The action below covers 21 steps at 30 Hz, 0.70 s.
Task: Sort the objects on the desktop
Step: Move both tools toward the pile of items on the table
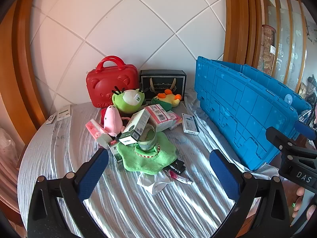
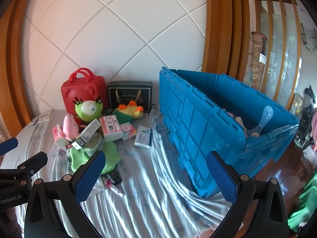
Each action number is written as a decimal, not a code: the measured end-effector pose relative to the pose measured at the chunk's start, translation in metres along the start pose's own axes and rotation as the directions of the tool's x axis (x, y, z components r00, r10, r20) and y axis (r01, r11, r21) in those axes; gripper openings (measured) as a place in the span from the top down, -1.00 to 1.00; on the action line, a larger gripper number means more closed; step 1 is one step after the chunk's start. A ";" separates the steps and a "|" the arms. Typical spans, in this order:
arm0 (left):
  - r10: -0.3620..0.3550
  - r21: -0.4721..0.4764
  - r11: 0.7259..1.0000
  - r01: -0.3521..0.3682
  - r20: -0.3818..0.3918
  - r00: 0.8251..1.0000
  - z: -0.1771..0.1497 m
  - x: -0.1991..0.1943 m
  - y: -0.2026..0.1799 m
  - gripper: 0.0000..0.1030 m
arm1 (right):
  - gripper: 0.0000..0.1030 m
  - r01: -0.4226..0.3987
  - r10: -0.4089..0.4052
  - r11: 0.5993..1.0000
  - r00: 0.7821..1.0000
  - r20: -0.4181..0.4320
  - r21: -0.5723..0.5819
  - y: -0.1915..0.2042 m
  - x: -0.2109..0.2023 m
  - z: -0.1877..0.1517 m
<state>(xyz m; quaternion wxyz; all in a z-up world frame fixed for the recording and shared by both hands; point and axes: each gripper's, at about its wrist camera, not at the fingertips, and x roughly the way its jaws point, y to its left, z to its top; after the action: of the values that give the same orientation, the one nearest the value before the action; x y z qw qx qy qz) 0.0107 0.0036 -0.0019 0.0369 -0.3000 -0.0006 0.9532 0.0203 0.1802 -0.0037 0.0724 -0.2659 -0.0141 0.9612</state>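
- On the bed (image 1: 138, 208), toward its back edge, the pile waiting to be sorted lies jumbled: plush toys, cartons, tissue packs and a green cloth (image 1: 146, 160) under a tape roll (image 1: 147, 138).
- The blue crate (image 2: 198, 130) stands at the right edge, just beside the pile.
- The left gripper (image 1: 158, 176) and the right gripper (image 2: 156, 176) both hover spread wide and hold nothing.
- I judge this the approach to a first pick; next, one gripper must drop over a loose outlying item, perhaps the white box (image 1: 190, 126).
- Only the right wrist view looks into the crate, where a few things already lie; only the left shows the pink tube (image 1: 180, 177) plainly.
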 end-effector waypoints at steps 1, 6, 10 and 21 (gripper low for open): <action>0.002 0.000 1.000 -0.002 0.001 1.000 0.000 0.000 0.000 -1.00 | -1.00 0.001 -0.001 1.000 1.000 0.001 0.001 0.000 0.000 0.000; 0.007 0.004 1.000 -0.007 -0.005 1.000 -0.002 0.001 -0.001 -1.00 | -1.00 -0.002 0.002 1.000 1.000 -0.003 0.000 0.001 0.001 0.001; 0.013 0.003 1.000 -0.012 -0.013 1.000 -0.004 0.003 0.000 -1.00 | -1.00 -0.008 0.008 1.000 1.000 -0.010 -0.002 0.001 0.003 -0.001; 0.019 -0.023 1.000 -0.020 -0.033 0.999 -0.009 0.008 0.008 -1.00 | -1.00 -0.012 0.012 1.000 1.000 -0.028 0.001 0.001 0.007 -0.003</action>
<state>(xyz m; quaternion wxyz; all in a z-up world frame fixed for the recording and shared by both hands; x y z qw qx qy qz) 0.0086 -0.0044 -0.0135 0.0243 -0.3161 -0.0080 0.9484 0.0155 0.1802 -0.0098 0.0669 -0.2797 -0.0111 0.9577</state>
